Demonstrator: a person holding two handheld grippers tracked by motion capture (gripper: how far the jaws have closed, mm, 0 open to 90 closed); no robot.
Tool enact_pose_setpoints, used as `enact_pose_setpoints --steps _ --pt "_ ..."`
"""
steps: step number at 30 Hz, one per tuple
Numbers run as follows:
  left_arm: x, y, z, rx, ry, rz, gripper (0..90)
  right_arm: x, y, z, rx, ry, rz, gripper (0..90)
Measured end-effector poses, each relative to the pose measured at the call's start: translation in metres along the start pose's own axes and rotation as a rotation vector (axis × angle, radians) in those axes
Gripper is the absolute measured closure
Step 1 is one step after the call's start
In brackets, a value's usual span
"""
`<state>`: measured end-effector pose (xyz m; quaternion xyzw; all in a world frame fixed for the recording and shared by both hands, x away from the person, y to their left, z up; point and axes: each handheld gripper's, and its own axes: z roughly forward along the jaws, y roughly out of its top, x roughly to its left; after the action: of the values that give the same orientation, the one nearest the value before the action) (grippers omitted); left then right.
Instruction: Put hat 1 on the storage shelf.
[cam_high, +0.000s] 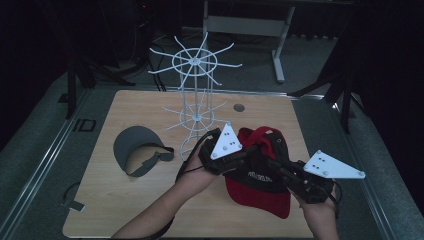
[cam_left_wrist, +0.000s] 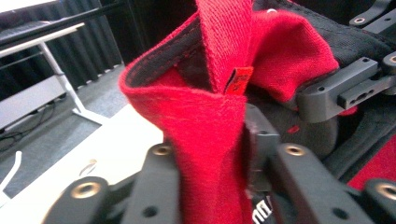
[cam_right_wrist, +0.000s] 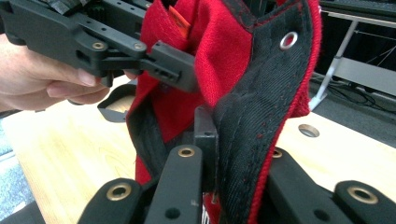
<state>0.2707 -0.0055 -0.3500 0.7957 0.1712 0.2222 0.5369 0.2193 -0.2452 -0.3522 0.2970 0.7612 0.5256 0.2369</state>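
Left gripper (cam_high: 248, 149): jaws pressed together on a fold of red fabric at the cap's rim, as its own view shows.
Right gripper (cam_high: 264, 161): jaws pinched on the black-lined band of the same cap.
Red cap (cam_high: 260, 187): held between both grippers, lifted over the near right part of the table (cam_high: 150, 210), crown bunched, brim drooping toward the person.
Grey visor (cam_high: 136, 148): lies flat on the table, left of the cap, well apart.
White wire rack (cam_high: 196, 95): 2 tiers of hooks, upright just behind the grippers, hooks bare.
Step in hand: likely securing a 2-point hold on the cap's band.
Next move: probably raise the cap toward a hook; calls for keeping the band spread.
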Motion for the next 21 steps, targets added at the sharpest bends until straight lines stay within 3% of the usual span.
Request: enact_pose_setpoints --steps 5,7,13,21 --pt "-0.004 0.004 0.002 0.020 0.053 -0.001 86.0 -0.001 0.000 0.000 -0.002 -0.008 0.000 84.7" --pt "-0.004 0.005 0.002 0.022 0.059 -0.013 86.4 -0.002 -0.002 -0.001 -0.002 -0.017 0.004 84.8" --pt "-0.007 0.006 0.004 0.037 0.044 0.004 87.0 -0.005 -0.003 -0.001 -0.001 -0.016 0.015 84.1" --pt "-0.009 0.012 0.000 0.015 0.061 0.019 87.3 -0.010 -0.006 -0.003 -0.011 -0.012 0.038 79.9"
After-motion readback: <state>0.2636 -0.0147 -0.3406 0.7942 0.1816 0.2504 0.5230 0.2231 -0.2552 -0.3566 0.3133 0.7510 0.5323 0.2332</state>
